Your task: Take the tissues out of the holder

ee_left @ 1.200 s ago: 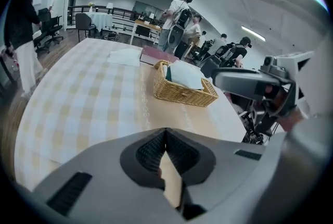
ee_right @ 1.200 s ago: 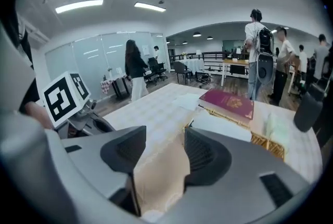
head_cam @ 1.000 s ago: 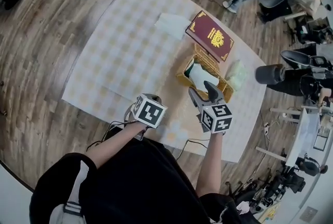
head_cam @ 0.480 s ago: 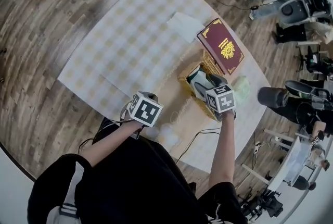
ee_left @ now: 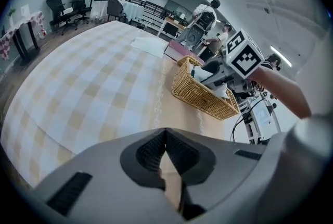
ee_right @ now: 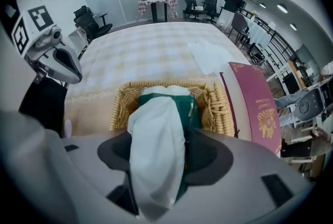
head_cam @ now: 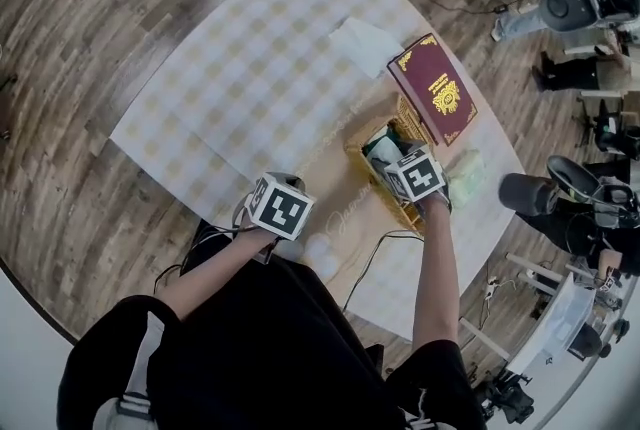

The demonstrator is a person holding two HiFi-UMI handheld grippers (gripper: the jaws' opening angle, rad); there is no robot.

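A wicker holder stands on the beige strip of the checked cloth. In it sits a green tissue pack with a white tissue sticking up out of it. My right gripper is down over the holder, its jaws wide and closing, with the white tissue lying between them; the pads are not pressing on it. My left gripper rests near the table's front edge, shut and empty, well left of the holder.
A maroon and gold box lies just beyond the holder. A loose white sheet lies farther back, and a pale green pack to the holder's right. A cable trails at the front. People and chairs stand off to the right.
My right gripper has moved forward and down from in front of the holder to right over it, around the tissue. The left gripper has stayed put.
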